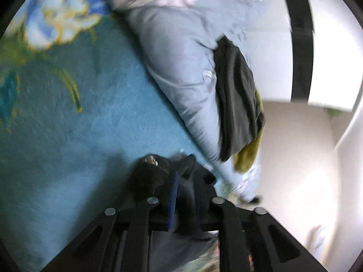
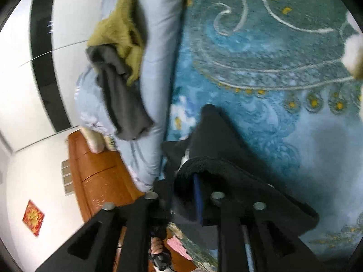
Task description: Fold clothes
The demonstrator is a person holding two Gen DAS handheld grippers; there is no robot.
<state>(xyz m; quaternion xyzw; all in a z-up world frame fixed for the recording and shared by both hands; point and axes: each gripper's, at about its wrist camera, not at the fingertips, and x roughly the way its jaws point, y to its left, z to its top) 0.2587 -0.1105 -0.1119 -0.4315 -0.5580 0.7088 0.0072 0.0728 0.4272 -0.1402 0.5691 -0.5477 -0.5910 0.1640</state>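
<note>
Black garment, lower centre of both views, over the blue bedspread. Left tool and right tool each pinch its edge. Soft, limp, light; likely best gripped at corners or hem.

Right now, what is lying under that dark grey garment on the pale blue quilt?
An olive-green garment pokes out from under the dark grey garment; both rest on the pale blue quilt. Anything further beneath is covered.

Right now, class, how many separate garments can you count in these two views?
3. A black fleece garment gripped by both grippers; a dark grey cloth garment and an olive-green knitted garment piled on the pale-blue quilt. Others may be hidden.
</note>
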